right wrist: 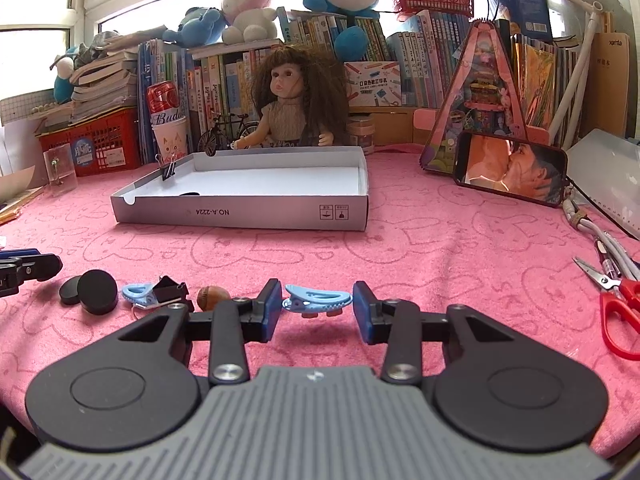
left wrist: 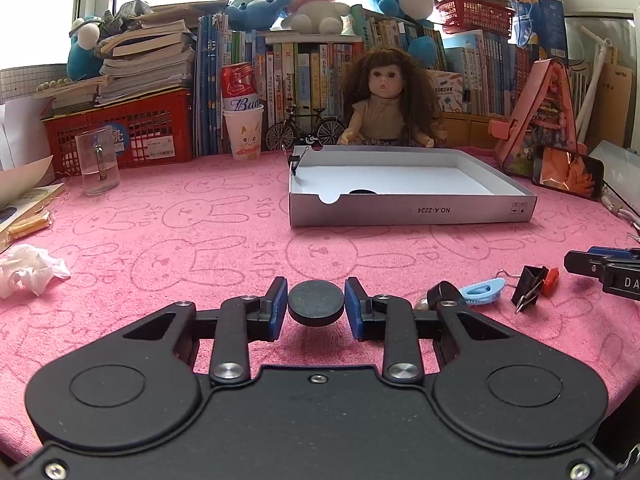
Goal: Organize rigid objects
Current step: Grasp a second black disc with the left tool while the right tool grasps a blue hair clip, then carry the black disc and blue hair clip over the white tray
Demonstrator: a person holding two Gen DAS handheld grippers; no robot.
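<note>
The bench is covered by a pink towel printed with rabbit outlines, and a wall of books, plush toys and a seated doll closes off its far side. In front of the doll lies a shallow grey cardboard box, open on top with a white floor; a black binder clip is clipped upright on its left wall, and a dark round shape shows on the floor near the front wall.

The left gripper sits low over the towel with its 2 blue pads closed against the sides of a black disc, which is pinched between them, its flat face tilted up toward the camera. The right gripper has a light blue plastic clip lying crosswise between its pads: the left pad touches one end of the clip, while a small gap remains at the right pad, so the clip is framed but not firmly squeezed.

Left of the right gripper, on the towel, a short row of small things: 2 black discs leaning together, another blue clip under a black binder clip, and a brown acorn-like piece. Red-handled scissors lie at the far right, well apart, and a phone leans behind them.
</note>
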